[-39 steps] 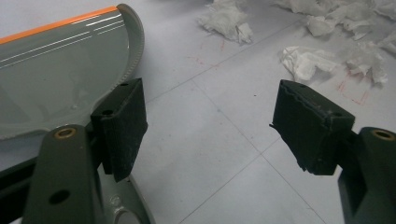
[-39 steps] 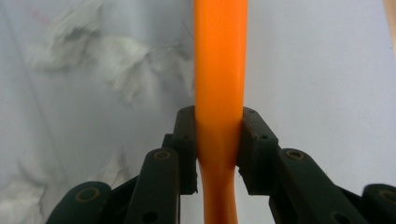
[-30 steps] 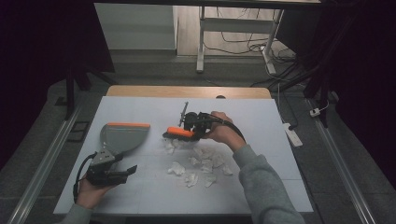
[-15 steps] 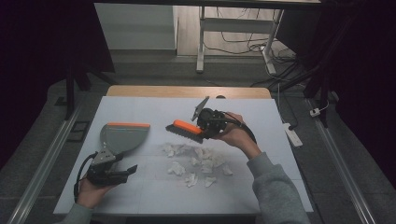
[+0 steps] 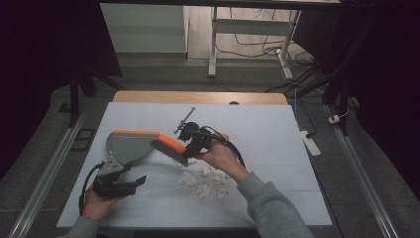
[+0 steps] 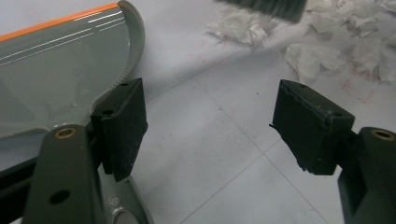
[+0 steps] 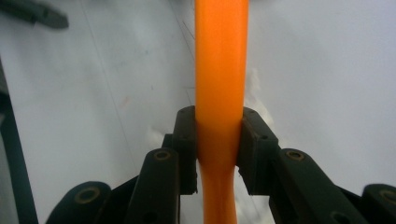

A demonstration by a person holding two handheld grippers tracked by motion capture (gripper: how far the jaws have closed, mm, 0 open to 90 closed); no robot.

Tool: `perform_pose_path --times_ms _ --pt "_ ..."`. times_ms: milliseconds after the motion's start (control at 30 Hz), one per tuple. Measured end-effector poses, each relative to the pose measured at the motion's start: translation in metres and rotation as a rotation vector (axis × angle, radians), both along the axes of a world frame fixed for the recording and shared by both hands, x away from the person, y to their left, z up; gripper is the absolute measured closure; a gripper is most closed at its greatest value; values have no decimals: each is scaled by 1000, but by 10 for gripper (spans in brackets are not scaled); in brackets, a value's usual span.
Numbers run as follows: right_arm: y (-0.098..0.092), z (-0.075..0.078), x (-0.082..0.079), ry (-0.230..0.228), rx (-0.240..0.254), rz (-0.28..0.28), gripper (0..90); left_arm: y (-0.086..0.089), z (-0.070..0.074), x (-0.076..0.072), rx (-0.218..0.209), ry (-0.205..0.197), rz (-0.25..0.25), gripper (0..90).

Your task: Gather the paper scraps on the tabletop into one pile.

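While the right gripper (image 5: 190,140) clamps the brush (image 5: 169,147) by its orange handle, the brush head hangs over the table (image 5: 277,124) between the dustpan (image 5: 128,145) and the paper scraps (image 5: 205,179). From the right gripper view, both jaws press flat against the handle (image 7: 220,84), 1 on each side, and the handle runs straight up from them. From the high view, the bristles point down and toward the scraps, which lie just beside and nearer the person than the brush. The dustpan rests flat on the table, its orange edge on the far side, its mouth facing the brush. The left gripper (image 5: 121,181) sits near the table's near left edge, at the dustpan's handle end. From the left gripper view its jaws stand wide apart with nothing between them, the left jaw just beside the dustpan's grey rim (image 6: 135,42). Scraps (image 6: 322,51) lie ahead of them on the white surface.
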State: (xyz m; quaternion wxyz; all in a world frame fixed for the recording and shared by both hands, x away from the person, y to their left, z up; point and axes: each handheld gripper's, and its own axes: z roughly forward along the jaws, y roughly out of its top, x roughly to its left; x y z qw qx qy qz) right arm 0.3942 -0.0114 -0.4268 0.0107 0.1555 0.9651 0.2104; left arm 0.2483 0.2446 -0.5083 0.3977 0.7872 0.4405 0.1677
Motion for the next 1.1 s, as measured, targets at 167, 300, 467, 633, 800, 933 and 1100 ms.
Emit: perform_pose_path --times_ms 167,300,467,633,800,933,1100 --pt "19 -13 7 38 31 -50 713 1 -1 0 -1 3 3 267" --pt "19 -24 15 69 -3 -91 713 2 -1 0 -3 2 5 267" --pt "-3 -29 24 102 -30 -186 713 3 0 -1 -5 -2 6 267" --pt "-36 -20 22 71 -105 -249 713 1 1 0 -12 1 -2 267" --pt "-59 1 19 76 19 -265 713 0 1 0 -10 -2 -4 267" --pt "-63 19 9 61 85 -240 713 1 2 1 -12 -4 -1 267" --pt "-59 27 -17 49 95 -170 713 3 2 0 -15 -7 9 267"
